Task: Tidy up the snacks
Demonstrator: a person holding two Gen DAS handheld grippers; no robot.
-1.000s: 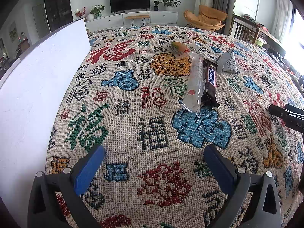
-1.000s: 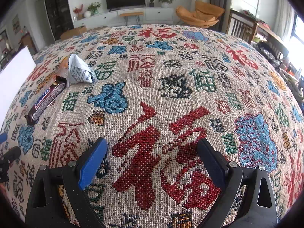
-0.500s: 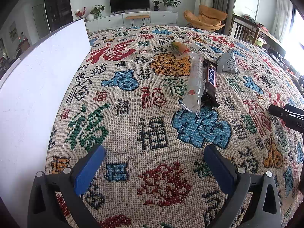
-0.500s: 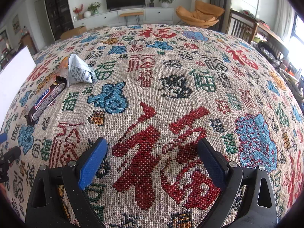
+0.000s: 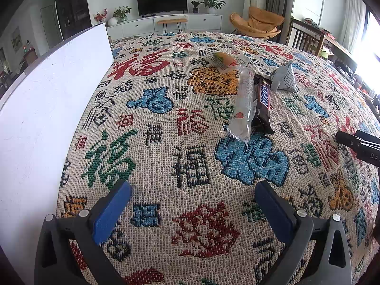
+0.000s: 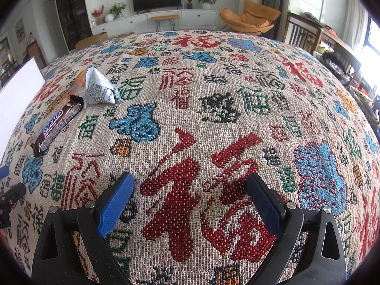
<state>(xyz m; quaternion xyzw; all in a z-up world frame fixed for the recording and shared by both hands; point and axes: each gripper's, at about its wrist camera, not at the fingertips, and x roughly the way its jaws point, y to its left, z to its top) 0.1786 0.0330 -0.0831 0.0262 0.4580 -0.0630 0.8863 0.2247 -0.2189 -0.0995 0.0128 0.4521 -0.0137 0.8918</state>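
Note:
Several snacks lie together on the patterned tablecloth: a Snickers bar, a clear-wrapped white roll beside it on its left, a silver pyramid-shaped packet and a clear packet with an orange-yellow snack behind them. My left gripper is open and empty, well short of the snacks. My right gripper is open and empty over the cloth; the Snickers bar and silver packet lie far to its left.
A white box wall stands along the left side of the table, also at the left edge in the right wrist view. The right gripper's body shows at the left view's right edge. Wooden chairs stand beyond the table.

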